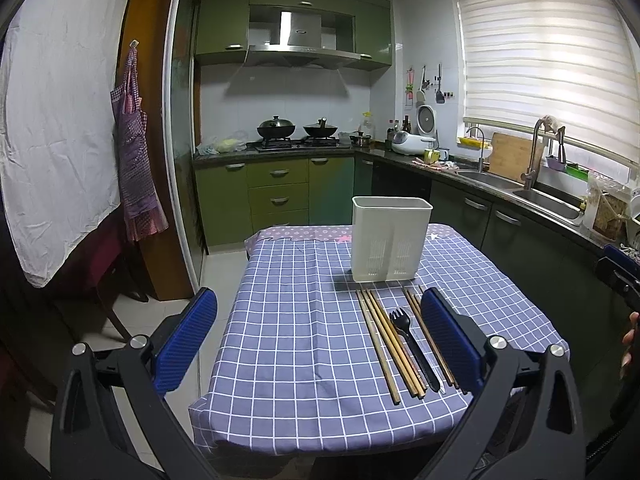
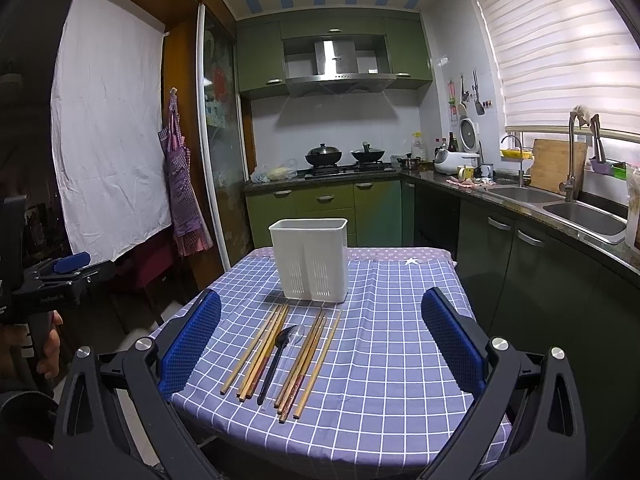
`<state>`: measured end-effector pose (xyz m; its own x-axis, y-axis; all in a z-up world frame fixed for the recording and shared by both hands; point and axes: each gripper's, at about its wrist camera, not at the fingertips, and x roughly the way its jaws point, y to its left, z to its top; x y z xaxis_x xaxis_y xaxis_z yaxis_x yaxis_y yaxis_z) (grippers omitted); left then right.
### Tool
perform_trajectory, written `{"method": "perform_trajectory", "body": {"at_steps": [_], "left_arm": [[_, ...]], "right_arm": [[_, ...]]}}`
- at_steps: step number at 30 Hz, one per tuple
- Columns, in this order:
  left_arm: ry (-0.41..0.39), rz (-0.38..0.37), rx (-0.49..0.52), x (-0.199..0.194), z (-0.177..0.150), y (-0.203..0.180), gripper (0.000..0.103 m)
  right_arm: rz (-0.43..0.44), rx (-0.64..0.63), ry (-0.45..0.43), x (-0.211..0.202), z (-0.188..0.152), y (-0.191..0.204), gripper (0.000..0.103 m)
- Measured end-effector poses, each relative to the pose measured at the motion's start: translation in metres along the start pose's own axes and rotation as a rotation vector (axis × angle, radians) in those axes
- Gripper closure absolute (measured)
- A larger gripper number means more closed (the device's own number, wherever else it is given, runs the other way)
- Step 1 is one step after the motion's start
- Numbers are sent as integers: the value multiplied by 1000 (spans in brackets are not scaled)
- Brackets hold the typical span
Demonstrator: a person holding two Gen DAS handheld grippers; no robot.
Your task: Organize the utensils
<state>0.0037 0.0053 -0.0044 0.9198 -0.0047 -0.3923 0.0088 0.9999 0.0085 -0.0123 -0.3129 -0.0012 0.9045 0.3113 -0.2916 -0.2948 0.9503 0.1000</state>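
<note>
Both tools hang above the near edge of the table with nothing between their fingers: the left gripper [image 1: 318, 344] has its jaws spread wide, and the right gripper [image 2: 320, 346] is just as wide apart, each lined with ribbed blue rubber pads [image 2: 192, 344] on black plastic arms. Just beyond them, on the blue-and-white checked tablecloth [image 2: 380, 380], the utensils lie side by side, handles toward me: a left bundle of chopsticks [image 2: 256, 354], a black plastic fork [image 1: 412, 350], a clear plastic spoon [image 2: 286, 360] that is hard to make out against the cloth, and a right bundle of chopsticks [image 2: 308, 364], some of them with reddish ends. The trouble I would expect comes from how thin and tightly packed they are: the chopsticks are slim, smooth wooden rods lying flat and touching one another, so wide pads could pinch two or three at once, roll one off sideways, or snag the loose cloth and drag the whole row. The clear spoon sits against the fork, so either could go up with the other. Behind the row stands the white plastic utensil holder [image 2: 310, 258], a tall, thin-walled box, open at the top, with two slotted drain panels low on its front; it looks light, so a long chopstick entering at an angle could tip it or push it back.
</note>
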Motion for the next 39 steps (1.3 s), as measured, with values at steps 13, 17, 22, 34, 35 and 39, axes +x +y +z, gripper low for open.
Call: {"method": "perform_trajectory", "body": {"at_steps": [13,17,22,34,35,39], "left_arm": [[6,-4,-1,2,0,-1,6],[7,-5,-1,2,0,0,6],[8,-5,-2,3,0,-1,6],[17,-8,2,6,-3,-2,6],[19,-9,3,7,-3,-2,6],[21,-9,5,6,-3,-4,6]], "right_arm": [[4,-5,8,1,0,2,4],[4,-4,7,1,0,2,4],[4,-5,8,2,-1,3,4],[4,-3,12,2,-2,1,4],[4,-3,11,2,-3,1,4],[4,-3,11,2,-3,1,4]]}}
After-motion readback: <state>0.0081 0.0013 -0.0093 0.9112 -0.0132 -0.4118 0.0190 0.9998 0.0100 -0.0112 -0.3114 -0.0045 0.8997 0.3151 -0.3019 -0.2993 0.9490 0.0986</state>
